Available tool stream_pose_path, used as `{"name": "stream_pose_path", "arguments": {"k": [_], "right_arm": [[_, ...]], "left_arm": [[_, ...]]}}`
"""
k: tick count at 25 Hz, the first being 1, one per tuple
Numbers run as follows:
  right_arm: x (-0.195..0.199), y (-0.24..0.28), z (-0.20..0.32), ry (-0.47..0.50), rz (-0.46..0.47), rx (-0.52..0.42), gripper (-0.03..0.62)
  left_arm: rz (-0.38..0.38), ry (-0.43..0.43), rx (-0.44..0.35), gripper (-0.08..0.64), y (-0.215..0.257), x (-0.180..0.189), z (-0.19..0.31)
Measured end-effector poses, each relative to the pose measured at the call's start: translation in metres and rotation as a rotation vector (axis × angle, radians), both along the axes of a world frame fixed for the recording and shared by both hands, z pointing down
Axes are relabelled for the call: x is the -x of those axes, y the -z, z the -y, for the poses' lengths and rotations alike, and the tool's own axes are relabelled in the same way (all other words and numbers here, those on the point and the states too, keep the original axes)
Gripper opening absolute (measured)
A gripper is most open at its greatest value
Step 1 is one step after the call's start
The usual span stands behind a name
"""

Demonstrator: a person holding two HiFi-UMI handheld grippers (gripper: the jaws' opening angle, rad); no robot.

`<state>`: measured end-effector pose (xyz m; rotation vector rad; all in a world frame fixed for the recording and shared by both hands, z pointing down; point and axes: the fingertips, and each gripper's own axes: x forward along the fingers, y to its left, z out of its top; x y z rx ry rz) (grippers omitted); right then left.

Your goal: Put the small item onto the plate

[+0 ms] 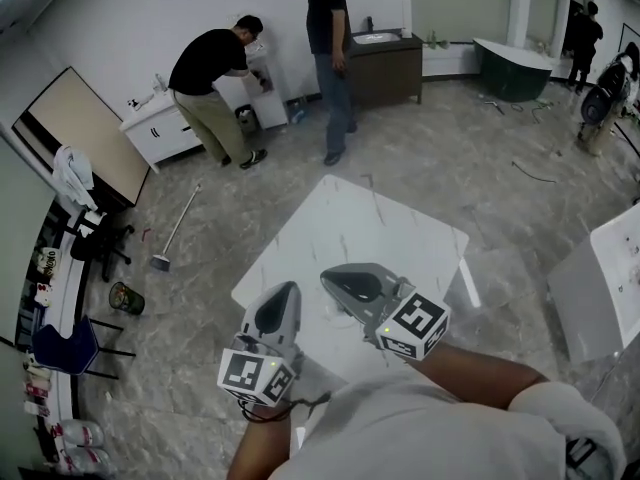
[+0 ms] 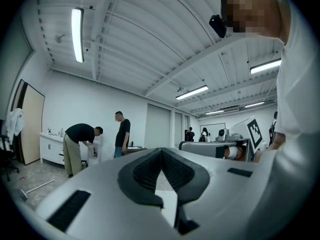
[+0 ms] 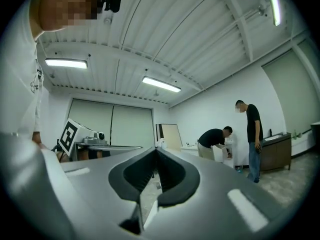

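Two grippers, both empty: left gripper [image 2: 161,150] has its jaws closed tip to tip, right gripper [image 3: 156,150] likewise. Both hang over the near part of one white table [image 1: 400,233]; they and the wearer's shirt [image 1: 420,428] hide its near edge. Small item and plate: can't make out in any view. On the floor: one broom [image 1: 172,238], one bin [image 1: 126,298]. Three people: bending person [image 1: 210,78] and standing person [image 1: 328,28] by the cabinets, far person [image 1: 582,33] too small to read.
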<state>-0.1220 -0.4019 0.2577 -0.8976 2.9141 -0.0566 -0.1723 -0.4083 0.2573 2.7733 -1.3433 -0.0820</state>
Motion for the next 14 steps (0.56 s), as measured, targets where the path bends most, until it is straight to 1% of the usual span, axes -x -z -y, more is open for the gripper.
{"name": "stream_pose_path", "arguments": {"k": [5, 9, 14], "right_arm": [[0.002, 0.011, 0.001, 0.01, 0.0, -0.026, 0.003], [-0.001, 0.01, 0.001, 0.011, 0.006, -0.012, 0.003], [0.004, 0.018, 0.002, 0.008, 0.009, -0.01, 0.003]], "left_arm": [[-0.006, 0.009, -0.028, 0.005, 0.012, 0.0, 0.001], [-0.014, 0.009, -0.038, 0.005, 0.014, -0.003, -0.003], [-0.016, 0.009, -0.045, 0.005, 0.021, 0.003, -0.004]]}}
